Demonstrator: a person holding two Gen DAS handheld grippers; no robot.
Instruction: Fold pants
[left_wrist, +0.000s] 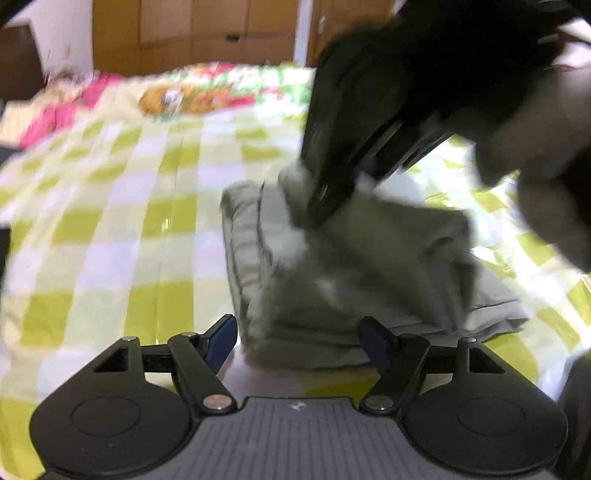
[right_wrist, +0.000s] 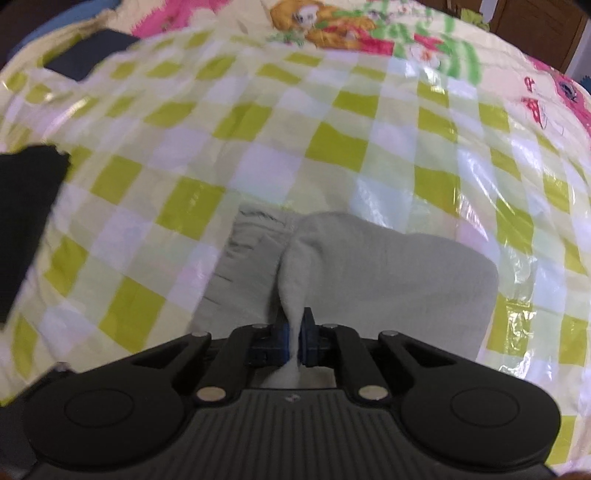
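Left view, pants (left_wrist: 332, 266): I see them grey and folded in a stack on the checked sheet (left_wrist: 110, 229).
Left view, left gripper (left_wrist: 299, 343): my jaws stand wide, gripping nothing, at the near edge of the pants.
Left view, right gripper (left_wrist: 325, 199): it comes down onto the top of the pants; blurred.
Right view, right gripper (right_wrist: 297, 343): my jaws are pinched tight on a raised fold of the pants (right_wrist: 388, 280).
Right view, sheet (right_wrist: 295, 147): it lies all round the pants.

bedspread (right_wrist: 332, 147): green-and-white check, cartoon print at far edge | wooden cabinets (left_wrist: 207, 29): behind bed | dark item (right_wrist: 88, 59): on bedspread's far-left corner
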